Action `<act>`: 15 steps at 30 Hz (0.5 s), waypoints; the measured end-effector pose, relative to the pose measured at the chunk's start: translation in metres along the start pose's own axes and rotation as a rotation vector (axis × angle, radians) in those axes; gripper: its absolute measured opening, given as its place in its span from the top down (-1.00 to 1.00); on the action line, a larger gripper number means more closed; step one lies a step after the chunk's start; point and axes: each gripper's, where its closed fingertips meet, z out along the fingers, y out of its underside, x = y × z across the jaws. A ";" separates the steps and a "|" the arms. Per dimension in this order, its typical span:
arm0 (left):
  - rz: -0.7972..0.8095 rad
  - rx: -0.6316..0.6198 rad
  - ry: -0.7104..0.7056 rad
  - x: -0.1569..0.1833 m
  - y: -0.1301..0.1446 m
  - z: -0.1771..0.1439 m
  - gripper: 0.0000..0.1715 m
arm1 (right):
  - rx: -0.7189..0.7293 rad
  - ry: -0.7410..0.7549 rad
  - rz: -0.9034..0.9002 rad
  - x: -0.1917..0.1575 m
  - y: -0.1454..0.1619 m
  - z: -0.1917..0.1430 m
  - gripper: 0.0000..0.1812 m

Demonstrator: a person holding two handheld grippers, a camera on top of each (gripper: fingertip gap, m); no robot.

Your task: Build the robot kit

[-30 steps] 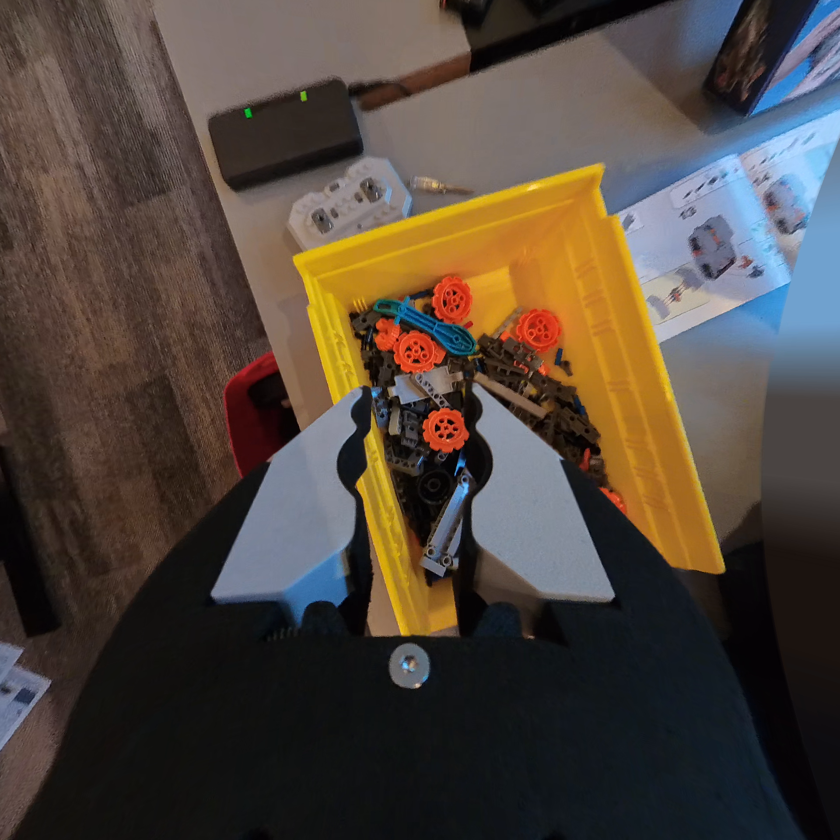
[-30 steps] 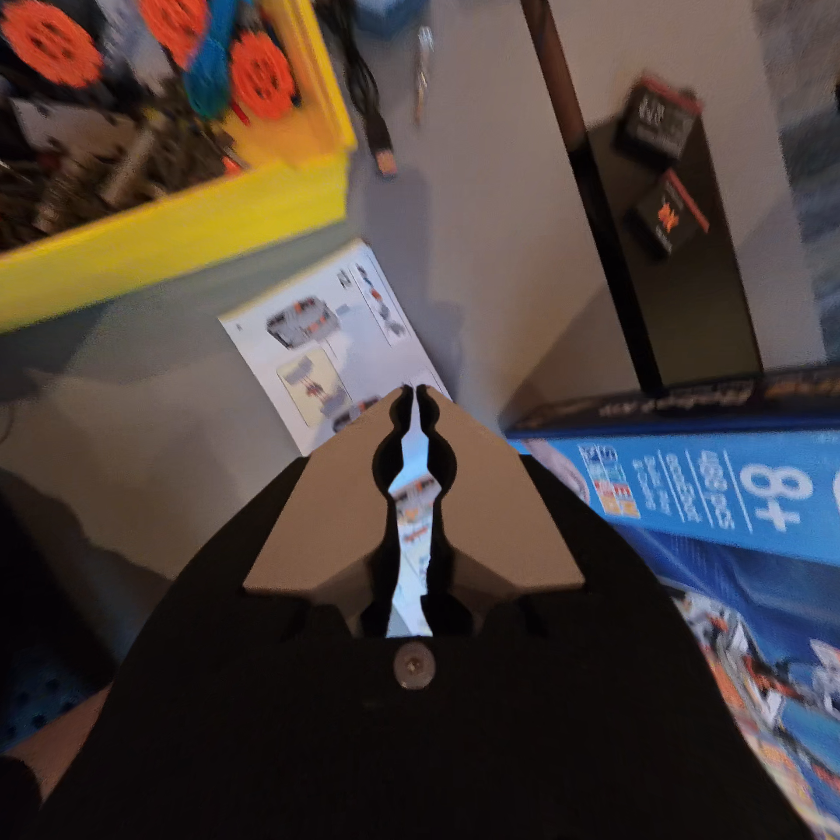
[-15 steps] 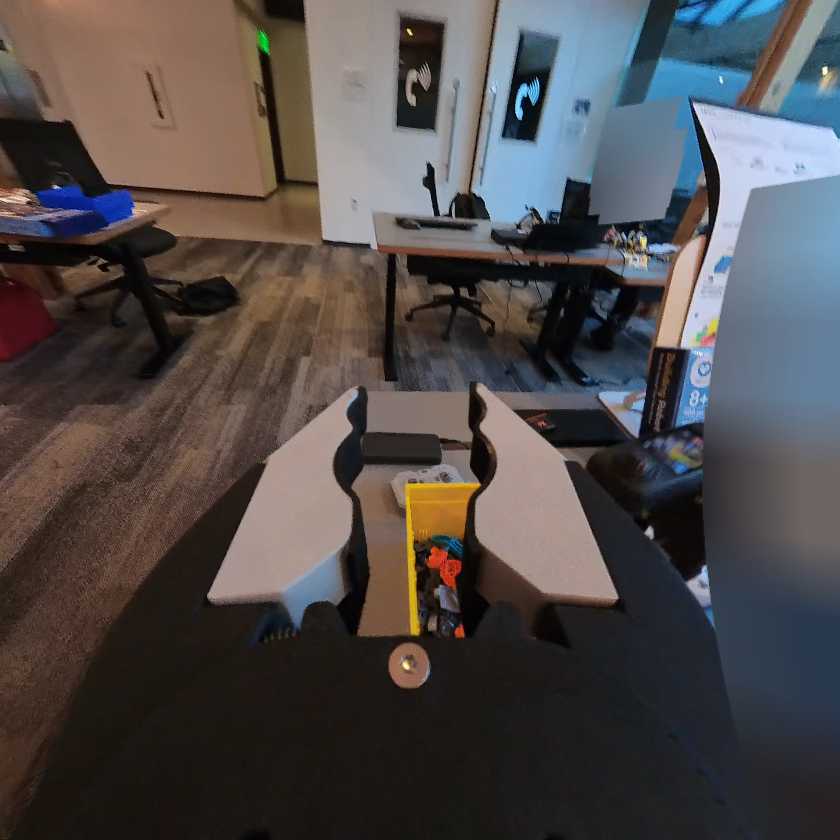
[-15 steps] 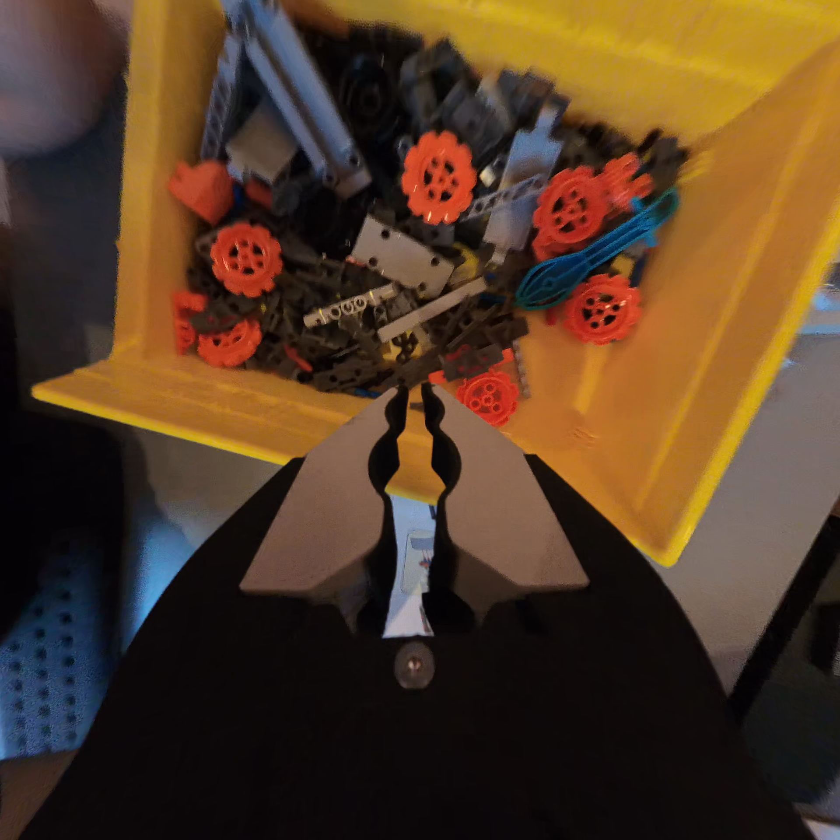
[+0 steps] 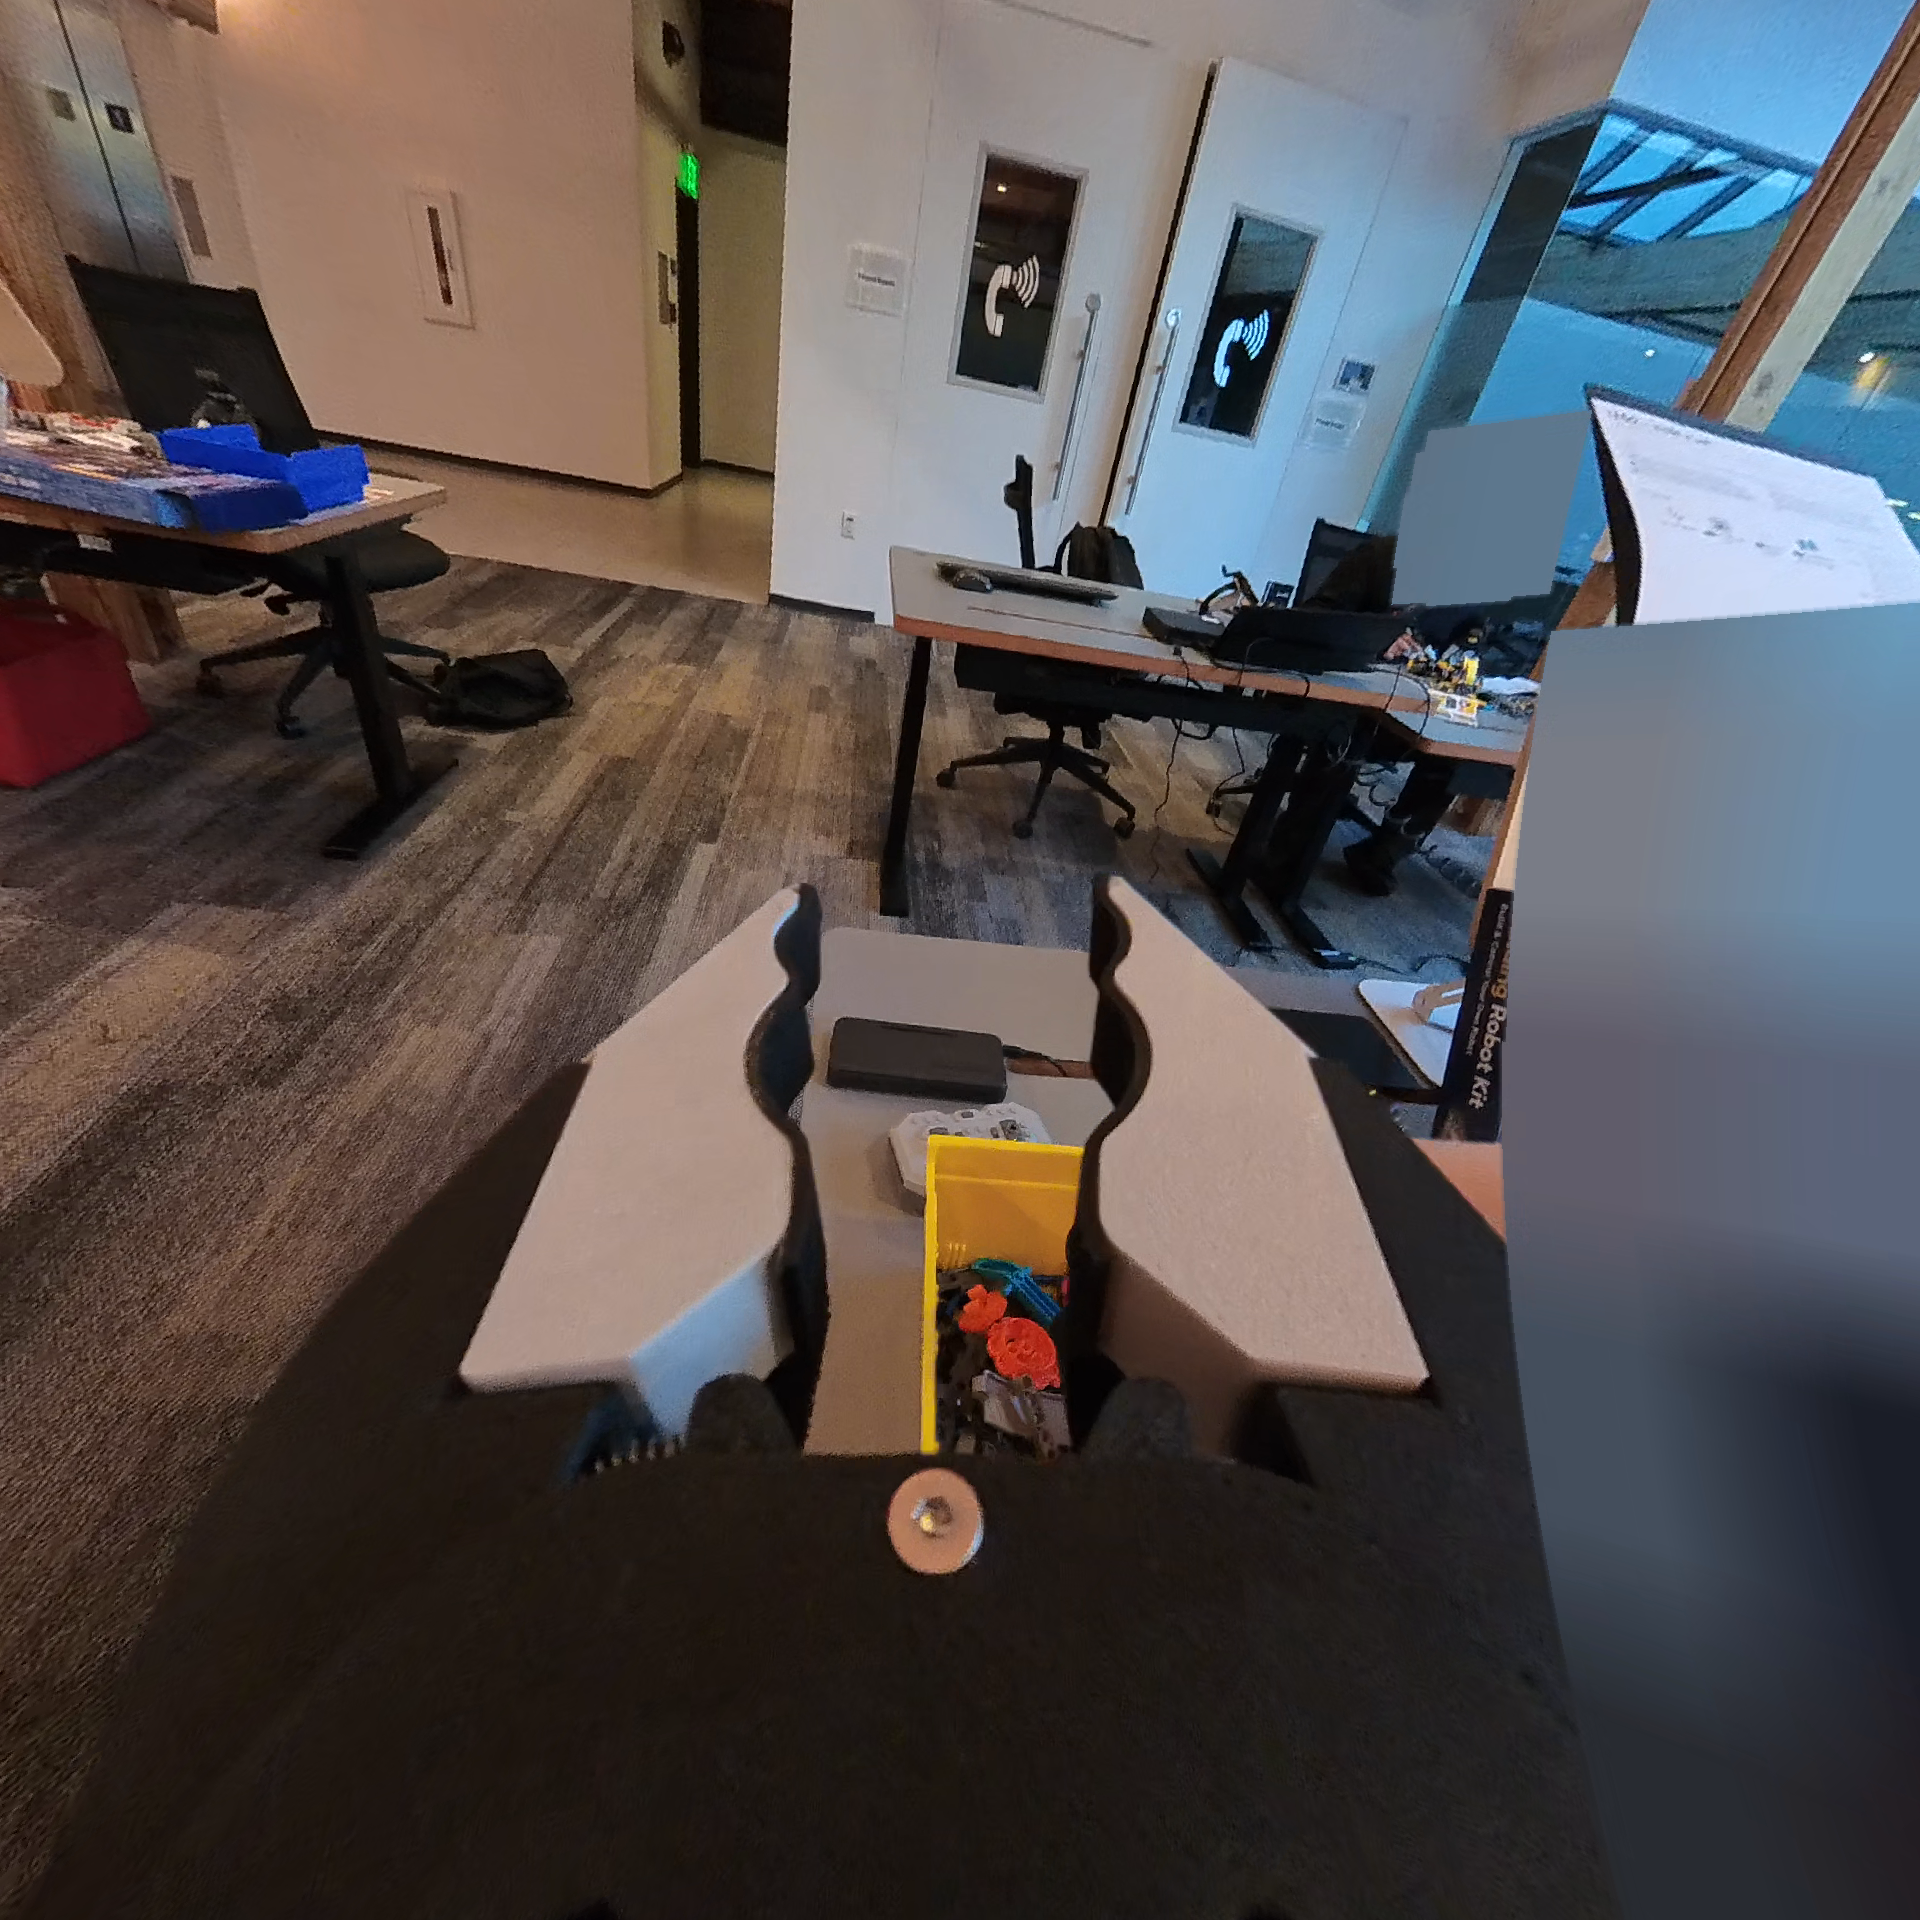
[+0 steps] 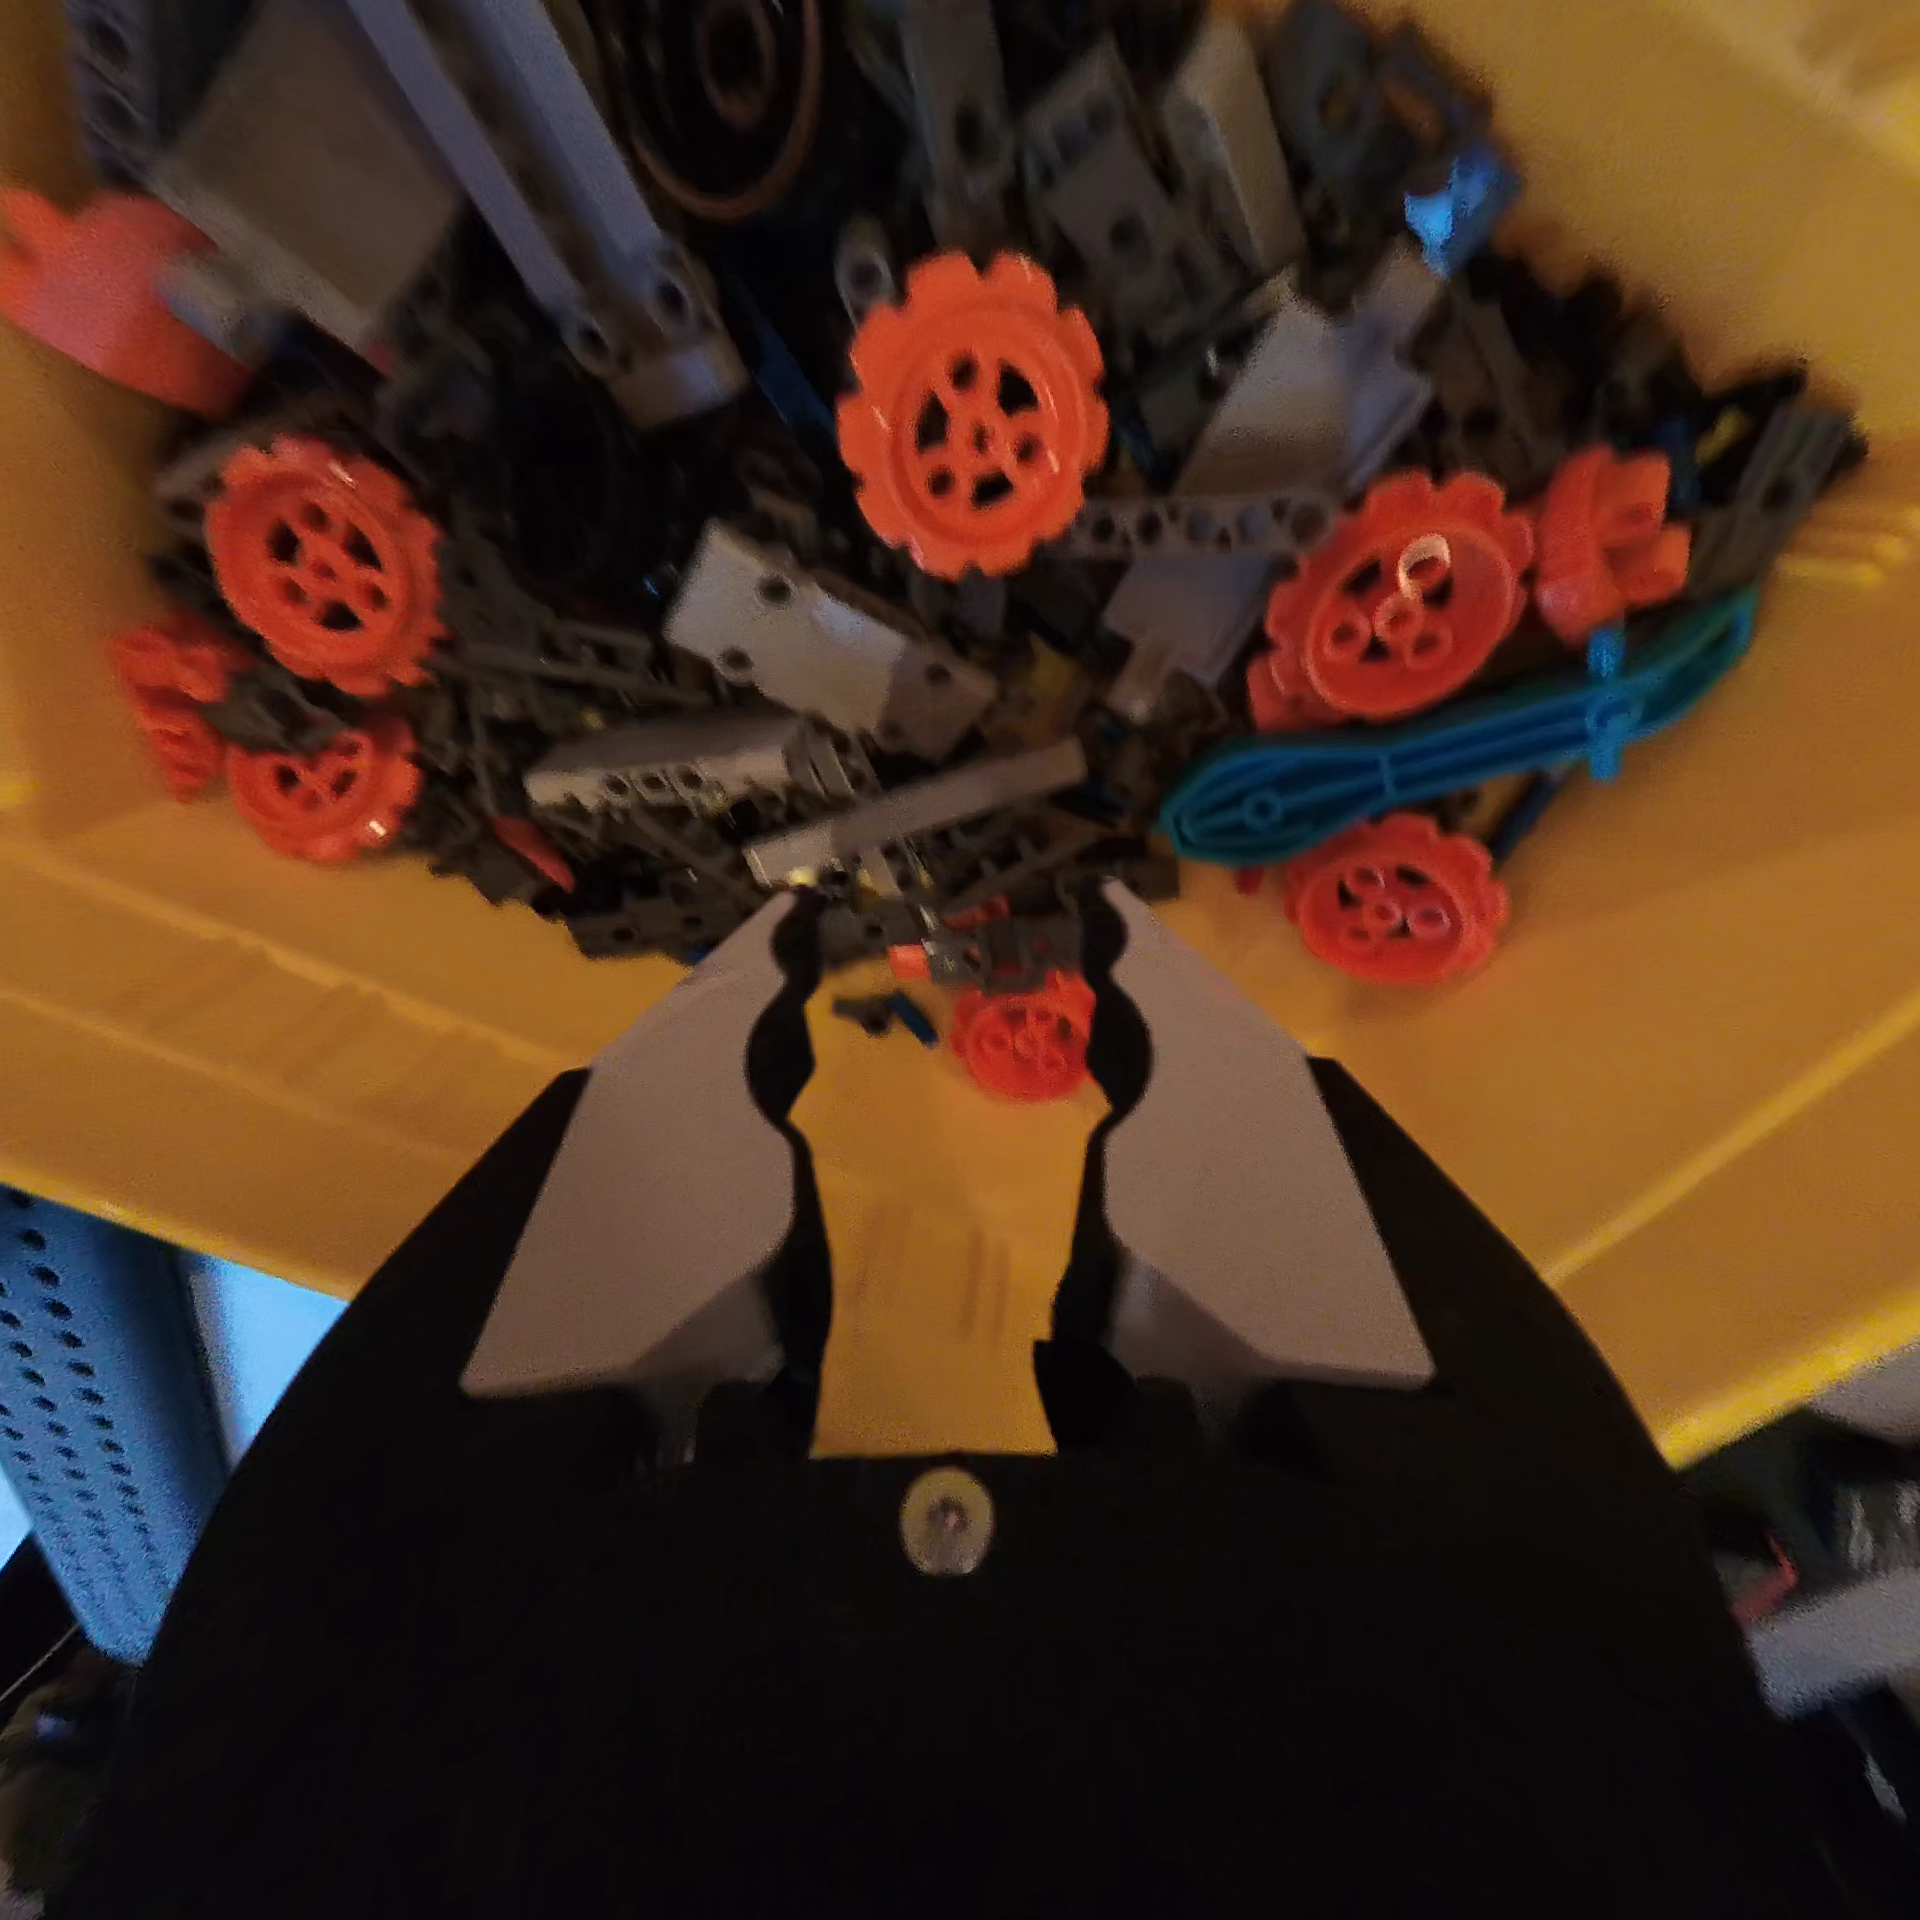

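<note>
My right gripper (image 6: 940, 914) has dropped closer and spread over the yellow bin (image 6: 312, 1039): seven orange gears (image 6: 971, 416), one teal piece (image 6: 1455, 758). Left gripper (image 5: 945, 904), spread and empty, alone shows desks (image 5: 1039, 623).

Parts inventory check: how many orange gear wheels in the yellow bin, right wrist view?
6 orange gear wheels: centre, left, lower left, right, lower right, one between the fingers at. Blurred orange bits at both edges may be more.

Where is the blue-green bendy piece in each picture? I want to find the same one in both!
Left wrist view: the teal piece peeks out low in the middle, between the open left gripper's fingers, atop the parts.
Right wrist view: the teal piece lies at the right, between orange gears, beyond the open right gripper.
Shared landmark: the yellow bin.
</note>
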 end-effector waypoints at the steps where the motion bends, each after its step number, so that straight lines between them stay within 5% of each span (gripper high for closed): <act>1: -0.003 0.001 0.002 0.000 0.000 0.000 0.43 | 0.041 -0.024 -0.010 -0.005 -0.008 0.001 0.40; 4: 0.002 -0.019 0.012 0.002 0.003 0.003 0.42 | 0.117 -0.057 -0.039 -0.018 -0.028 0.008 0.12; 8: 0.011 -0.042 0.031 0.008 0.007 0.008 0.42 | 0.028 0.055 -0.112 -0.017 -0.025 0.028 0.08; 13: 0.014 -0.053 0.055 0.014 0.009 0.010 0.43 | -0.102 0.160 -0.127 0.000 -0.003 0.031 0.64; 15: 0.013 -0.058 0.058 0.014 0.010 0.011 0.43 | -0.125 0.179 -0.088 0.014 0.008 0.028 0.69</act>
